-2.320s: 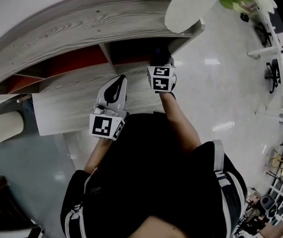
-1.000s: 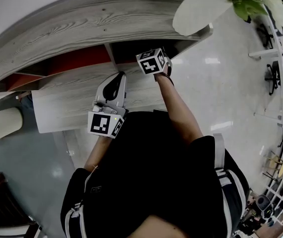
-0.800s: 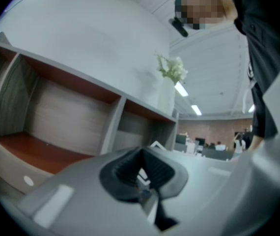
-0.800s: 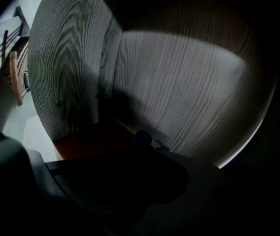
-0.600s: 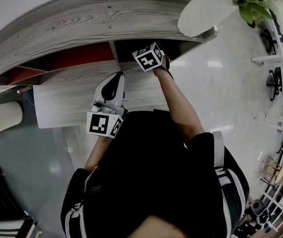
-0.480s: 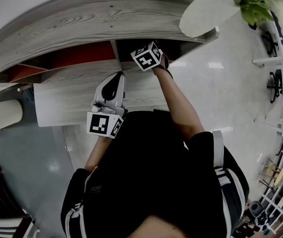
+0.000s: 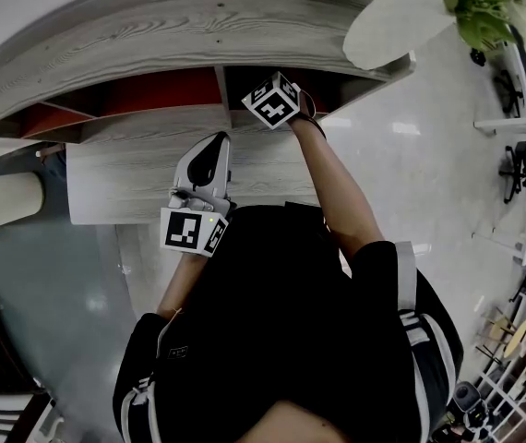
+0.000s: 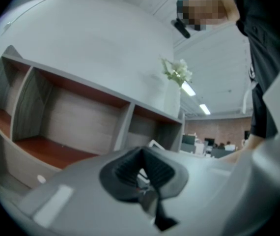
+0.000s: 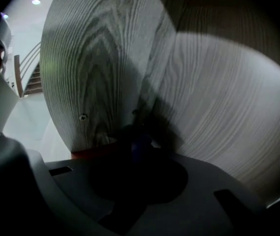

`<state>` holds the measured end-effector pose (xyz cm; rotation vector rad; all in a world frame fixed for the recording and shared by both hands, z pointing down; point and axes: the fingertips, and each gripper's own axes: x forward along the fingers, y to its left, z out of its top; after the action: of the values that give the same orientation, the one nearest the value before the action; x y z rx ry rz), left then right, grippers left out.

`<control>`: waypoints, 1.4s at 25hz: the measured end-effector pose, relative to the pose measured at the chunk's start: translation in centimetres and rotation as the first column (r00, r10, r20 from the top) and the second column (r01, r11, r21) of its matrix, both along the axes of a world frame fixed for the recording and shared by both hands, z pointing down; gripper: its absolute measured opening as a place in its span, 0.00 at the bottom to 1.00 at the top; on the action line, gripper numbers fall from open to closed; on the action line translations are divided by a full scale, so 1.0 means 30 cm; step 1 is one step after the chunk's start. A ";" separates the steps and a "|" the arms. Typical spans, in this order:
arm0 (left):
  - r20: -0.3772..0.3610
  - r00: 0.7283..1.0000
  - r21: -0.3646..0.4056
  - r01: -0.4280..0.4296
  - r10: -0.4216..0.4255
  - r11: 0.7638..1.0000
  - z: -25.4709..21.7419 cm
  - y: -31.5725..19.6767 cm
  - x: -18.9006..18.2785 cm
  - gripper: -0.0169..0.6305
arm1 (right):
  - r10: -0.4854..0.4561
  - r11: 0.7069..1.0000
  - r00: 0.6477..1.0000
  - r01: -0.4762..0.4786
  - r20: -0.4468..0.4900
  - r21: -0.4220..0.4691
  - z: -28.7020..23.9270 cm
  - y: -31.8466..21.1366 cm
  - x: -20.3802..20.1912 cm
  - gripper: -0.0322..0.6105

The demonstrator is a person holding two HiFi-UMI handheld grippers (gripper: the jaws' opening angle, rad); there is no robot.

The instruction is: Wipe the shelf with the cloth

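Observation:
The shelf unit (image 7: 152, 35) is curved grey wood with red-brown compartments (image 7: 161, 90) and an upright divider (image 7: 219, 86). My right gripper reaches into the dark compartment right of the divider; in the head view only its marker cube (image 7: 272, 100) and the forearm show. In the right gripper view the right gripper (image 9: 138, 151) is shut on a small dark bluish cloth (image 9: 140, 140), pressed close to the grey wood panel (image 9: 96, 73) inside. The left gripper (image 7: 218, 144) hangs over the lower shelf board (image 7: 125, 183), its jaws together and holding nothing (image 8: 142, 175).
A white vase (image 7: 392, 21) with a green plant (image 7: 480, 7) stands on the shelf top at the right end. A cream rounded object (image 7: 0, 224) sits at the far left. Glossy floor (image 7: 429, 183) lies to the right, with office furniture beyond.
My right gripper has risen from the lower board's edge and gone deeper into the compartment, its cube turning. The left gripper has stayed where it was.

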<state>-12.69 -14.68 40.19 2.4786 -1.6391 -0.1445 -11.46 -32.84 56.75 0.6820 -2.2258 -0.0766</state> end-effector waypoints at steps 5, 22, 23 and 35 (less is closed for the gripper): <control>0.003 1.000 0.006 -0.010 0.010 1.000 -0.006 0.012 0.021 0.03 | -0.096 0.995 0.995 0.096 0.000 0.002 -0.007 0.040 -0.046 0.13; 0.000 1.000 0.019 0.004 -0.004 1.000 -0.020 0.043 0.046 0.03 | -0.249 0.967 0.968 0.250 0.017 -0.053 -0.003 0.224 -0.064 0.13; 0.001 1.000 0.020 0.004 -0.004 1.000 -0.022 0.045 0.049 0.03 | -0.250 0.967 0.968 0.251 0.018 -0.052 -0.003 0.233 -0.063 0.13; 0.013 1.000 0.032 0.016 -0.016 0.999 -0.044 0.082 0.067 0.03 | -0.197 0.972 0.974 0.209 0.110 -0.110 -0.022 0.358 -0.027 0.13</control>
<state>-10.69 -12.21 38.87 2.4958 -1.6757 -0.1579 -12.26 -22.10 56.09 0.3974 -2.3676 -0.0107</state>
